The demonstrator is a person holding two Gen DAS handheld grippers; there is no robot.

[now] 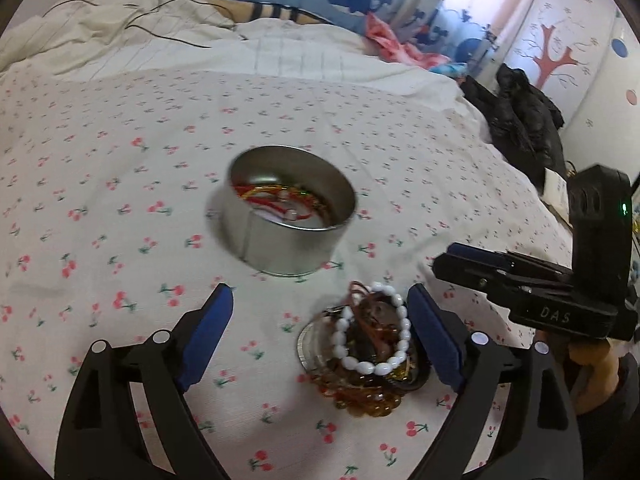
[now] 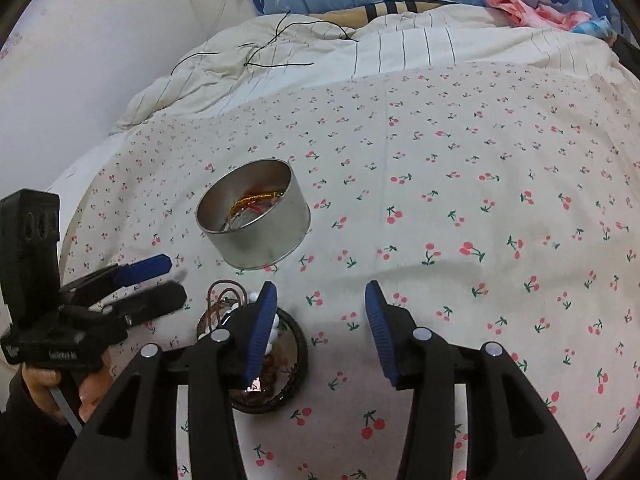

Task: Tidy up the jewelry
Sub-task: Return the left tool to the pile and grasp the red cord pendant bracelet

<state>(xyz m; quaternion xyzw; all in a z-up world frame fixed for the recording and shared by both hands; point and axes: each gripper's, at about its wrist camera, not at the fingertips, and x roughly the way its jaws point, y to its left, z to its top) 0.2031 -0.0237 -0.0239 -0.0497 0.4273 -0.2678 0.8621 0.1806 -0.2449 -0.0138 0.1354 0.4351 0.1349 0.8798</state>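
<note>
The pile of jewelry (image 1: pixel 370 350) lay on the cherry-print bed sheet (image 1: pixel 120 200), heaped on a small round lid (image 1: pixel 306 346) whose rim showed at one side. A white bead bracelet (image 1: pixel 376 336) rested on top of amber and brown beads (image 1: pixel 368 402). The pile sat between the fingers of the left claw (image 1: pixel 320 304), close to the right-hand pad (image 1: pixel 434 338) and well apart from the other; neither pad pressed on it, and the jaws stood wide open. Just beyond the left claw's tips stood a round metal tin (image 1: pixel 290 216), open at the top, with red and gold strands (image 1: pixel 280 200) lying inside.

In the right wrist view the right claw (image 2: pixel 320 308) hung partly open with nothing but sheet between its pads. The pile lay under and behind its left finger (image 2: pixel 260 332), which hid much of it, so whether that finger touched the beads could not be told. The tin stood ahead of that claw and a little to its left.

Farther off, a rumpled cream quilt (image 2: pixel 280 60) with a thin black cord (image 2: pixel 280 65) on it lay behind the sheet.
</note>
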